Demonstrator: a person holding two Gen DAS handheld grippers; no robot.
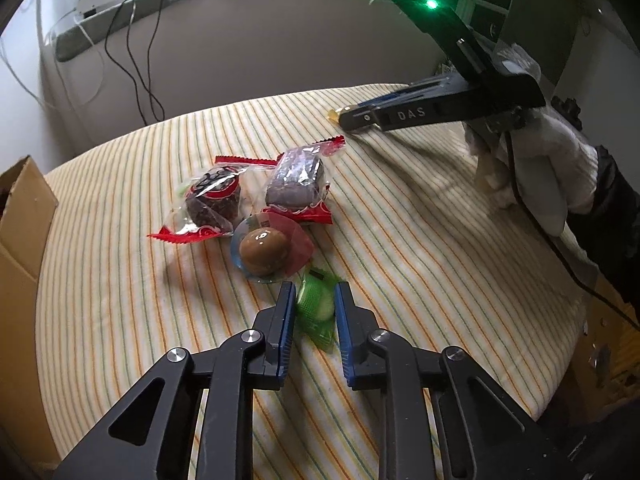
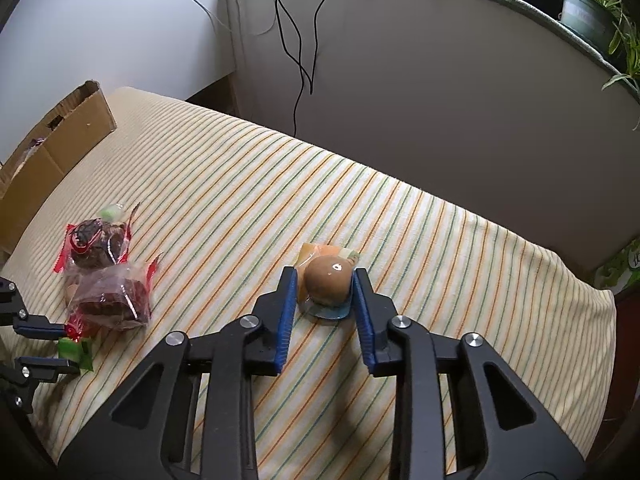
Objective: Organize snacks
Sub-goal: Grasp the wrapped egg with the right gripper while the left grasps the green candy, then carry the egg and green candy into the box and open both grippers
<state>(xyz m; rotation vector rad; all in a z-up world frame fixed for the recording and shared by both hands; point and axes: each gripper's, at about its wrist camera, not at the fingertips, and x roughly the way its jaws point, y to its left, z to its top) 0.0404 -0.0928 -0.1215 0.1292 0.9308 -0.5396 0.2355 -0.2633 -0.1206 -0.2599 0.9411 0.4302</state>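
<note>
1. A cardboard box (image 2: 60, 148) stands at the far left edge of the striped cloth (image 2: 400, 216), well apart from the snacks
2. Two dark cakes in clear wrappers with red ends lie side by side near the left: the round cake (image 1: 214, 196) and the block-shaped cake (image 1: 298, 182), their wrappers touching
3. Just in front of them a brown egg in a clear pack (image 1: 264, 254) rests against the block cake's wrapper
4. The left gripper (image 1: 314, 308) has its blue pads pressed on a green packet (image 1: 316, 312), which lies on the cloth just beside that egg pack
5. Further right, well apart from the pile, the right gripper (image 2: 325, 288) is clamped on a second brown egg pack (image 2: 328, 284); the right pad touches the egg's side and the left pad presses the wrapper edge
6. A white-gloved hand (image 1: 540, 168) holds the right gripper's handle
7. A potted plant (image 2: 588, 12) sits on the ledge at the far right
</note>
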